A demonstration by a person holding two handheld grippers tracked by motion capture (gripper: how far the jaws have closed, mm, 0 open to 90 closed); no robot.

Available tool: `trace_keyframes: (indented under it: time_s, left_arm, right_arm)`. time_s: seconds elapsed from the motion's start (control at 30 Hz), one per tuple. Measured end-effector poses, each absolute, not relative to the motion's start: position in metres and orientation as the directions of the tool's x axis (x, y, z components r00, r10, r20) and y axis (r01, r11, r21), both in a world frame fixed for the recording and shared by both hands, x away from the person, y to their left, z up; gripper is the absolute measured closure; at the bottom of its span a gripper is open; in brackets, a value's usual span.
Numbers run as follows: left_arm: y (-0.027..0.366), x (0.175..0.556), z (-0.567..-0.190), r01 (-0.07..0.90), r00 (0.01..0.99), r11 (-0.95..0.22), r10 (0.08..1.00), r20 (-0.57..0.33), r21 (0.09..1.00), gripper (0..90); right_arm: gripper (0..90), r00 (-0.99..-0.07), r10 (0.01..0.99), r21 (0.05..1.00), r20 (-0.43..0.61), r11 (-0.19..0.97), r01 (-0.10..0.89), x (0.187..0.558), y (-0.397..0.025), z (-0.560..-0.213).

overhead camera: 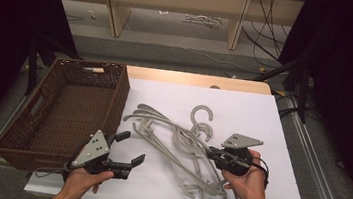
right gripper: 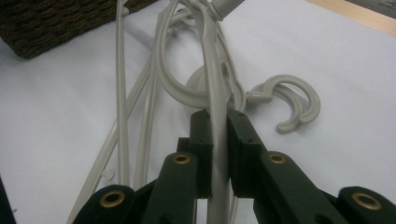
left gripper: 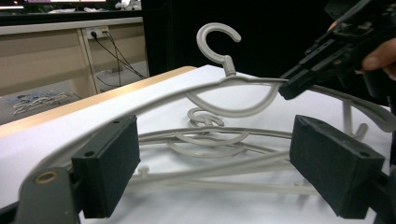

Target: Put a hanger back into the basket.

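We have the right gripper (overhead camera: 214,155) clamped on one arm of a grey hanger (right gripper: 211,100), its jaws pressed narrow around the thin plastic bar, and that hanger is raised at an angle above the tangled pile of hangers (overhead camera: 179,145) lying on the white mat (overhead camera: 243,112) in the middle of the table. The left gripper (overhead camera: 131,149) hovers just beside the pile with its jaws wide and nothing between them — in the left gripper view the lifted hanger's hook (left gripper: 218,42) stands upright ahead of it. To do this step well, we judge that the lift should go slowly and straight up, since the hooks and arms below interlock and one could ride up with it; the open left gripper could pin down the rest or take the free arm to steady the load. The wicker basket (overhead camera: 42,114) sits at the left, touching the mat's edge, and looks empty, so there is plenty of room inside. Its near wall stands tall, however — we need to clear the rim before swinging across. The mat's front edge lies close to both hands, so we keep the hanger's low end from dragging off it.
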State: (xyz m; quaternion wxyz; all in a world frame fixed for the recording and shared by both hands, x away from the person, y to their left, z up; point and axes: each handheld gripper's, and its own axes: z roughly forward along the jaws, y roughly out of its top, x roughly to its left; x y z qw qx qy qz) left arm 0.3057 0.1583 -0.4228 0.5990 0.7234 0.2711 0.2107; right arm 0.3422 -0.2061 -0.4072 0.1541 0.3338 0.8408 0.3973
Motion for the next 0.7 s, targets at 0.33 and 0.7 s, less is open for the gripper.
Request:
trace_keyframes:
  time_s: [0.33, 0.7]
  left_arm:
    - [0.111, 0.336, -0.408, 0.139, 0.787, -0.261, 0.615, 0.054, 0.955, 16.2]
    - [0.085, 0.346, -0.411, 0.163, 0.827, -0.358, 0.558, 0.070, 0.919, 16.1]
  right_arm:
    - [82.2, -0.770, 0.638, 0.770, -0.022, 0.502, 0.393, 0.322, -0.211, -0.401]
    - [82.2, -0.802, 0.595, 0.756, -0.057, 0.550, 0.354, 0.310, -0.204, -0.398]
